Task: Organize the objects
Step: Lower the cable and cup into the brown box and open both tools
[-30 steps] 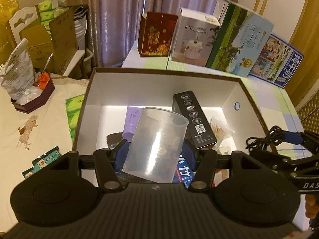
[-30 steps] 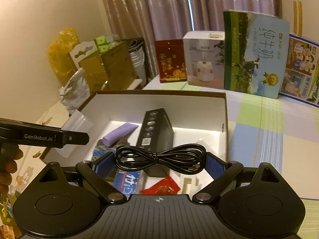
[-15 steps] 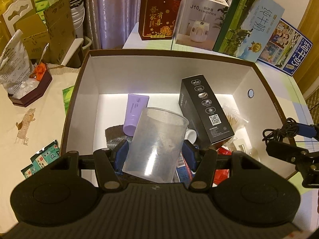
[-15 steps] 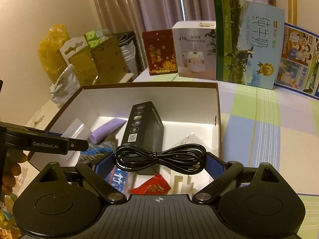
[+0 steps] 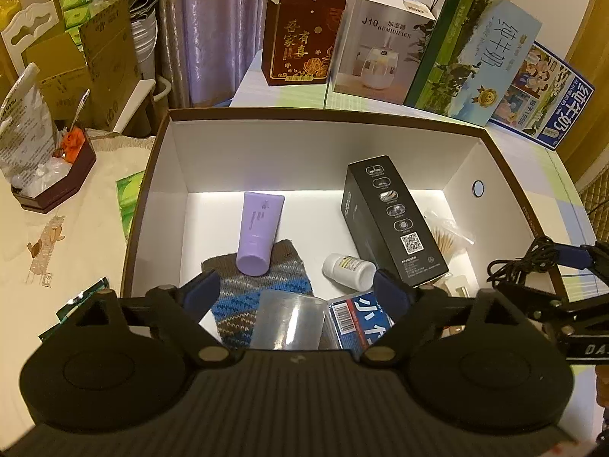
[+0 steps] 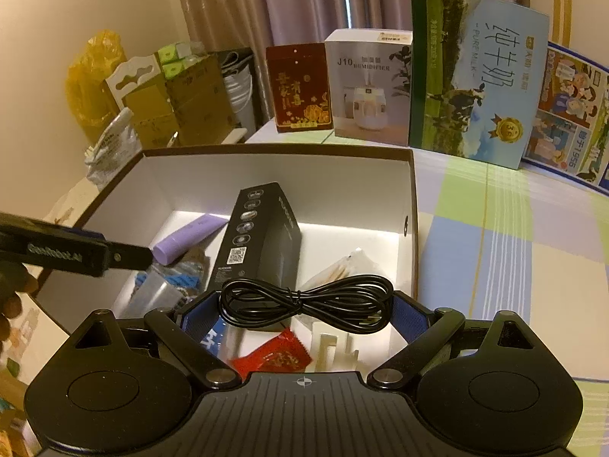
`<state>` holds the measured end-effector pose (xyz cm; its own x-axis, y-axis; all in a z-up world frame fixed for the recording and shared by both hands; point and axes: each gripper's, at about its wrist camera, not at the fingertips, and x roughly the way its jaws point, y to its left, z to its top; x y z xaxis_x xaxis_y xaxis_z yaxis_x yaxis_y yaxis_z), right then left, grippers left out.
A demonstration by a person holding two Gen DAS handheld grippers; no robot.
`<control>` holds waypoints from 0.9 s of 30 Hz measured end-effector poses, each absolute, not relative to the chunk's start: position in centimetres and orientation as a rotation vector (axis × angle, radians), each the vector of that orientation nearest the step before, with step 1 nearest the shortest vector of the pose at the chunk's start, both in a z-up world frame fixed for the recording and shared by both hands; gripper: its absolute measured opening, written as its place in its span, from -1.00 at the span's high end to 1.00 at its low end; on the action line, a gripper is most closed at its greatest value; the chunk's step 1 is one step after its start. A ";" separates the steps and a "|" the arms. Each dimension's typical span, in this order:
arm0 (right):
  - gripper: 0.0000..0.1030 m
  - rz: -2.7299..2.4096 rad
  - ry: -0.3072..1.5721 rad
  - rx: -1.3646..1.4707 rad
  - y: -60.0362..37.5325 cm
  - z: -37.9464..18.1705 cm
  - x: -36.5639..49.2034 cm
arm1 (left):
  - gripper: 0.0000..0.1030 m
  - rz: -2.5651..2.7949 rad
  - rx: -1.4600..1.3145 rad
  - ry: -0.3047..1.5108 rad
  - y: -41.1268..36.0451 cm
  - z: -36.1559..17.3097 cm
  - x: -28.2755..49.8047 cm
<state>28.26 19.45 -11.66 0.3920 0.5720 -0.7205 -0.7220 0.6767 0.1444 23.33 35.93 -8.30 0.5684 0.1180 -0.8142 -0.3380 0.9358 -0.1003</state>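
Note:
A clear plastic cup (image 5: 289, 323) lies on its side in the white box with a brown rim (image 5: 323, 114), on a striped knit cloth (image 5: 262, 285). My left gripper (image 5: 297, 291) hovers just above it. Its jaws are opening and stand wide, and the pads are clear of the cup. In the right wrist view my right gripper (image 6: 304, 314) is shut on a coiled black cable (image 6: 304, 301) over the box's near right corner. The left gripper's finger (image 6: 76, 255) reaches in from the left there.
The box also holds a purple tube (image 5: 259, 236), a black carton (image 5: 392, 224), a white bottle (image 5: 348, 266), a blue packet (image 5: 361, 320), a toothpick bag (image 5: 447, 236) and a red sachet (image 6: 274, 358). Upright cartons (image 5: 380, 45) line the table behind. A dark tray (image 5: 57, 182) sits left.
The left jaws spread apart and the clear cup dropped from between them onto the knit cloth in the box. The right gripper sank a little toward the box, still holding the cable.

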 end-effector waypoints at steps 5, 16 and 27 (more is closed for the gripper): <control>-0.78 0.825 0.813 -0.243 20.0 -12.4 28.4 | -0.78 0.272 -0.256 0.928 36.0 -8.2 23.3; -0.83 0.812 0.744 -0.203 20.4 -12.3 28.7 | -0.83 0.228 -0.257 0.917 35.6 -8.0 23.0; -0.92 0.798 0.807 -0.204 19.8 -11.9 28.1 | -0.88 0.211 -0.238 0.908 35.0 -7.7 22.3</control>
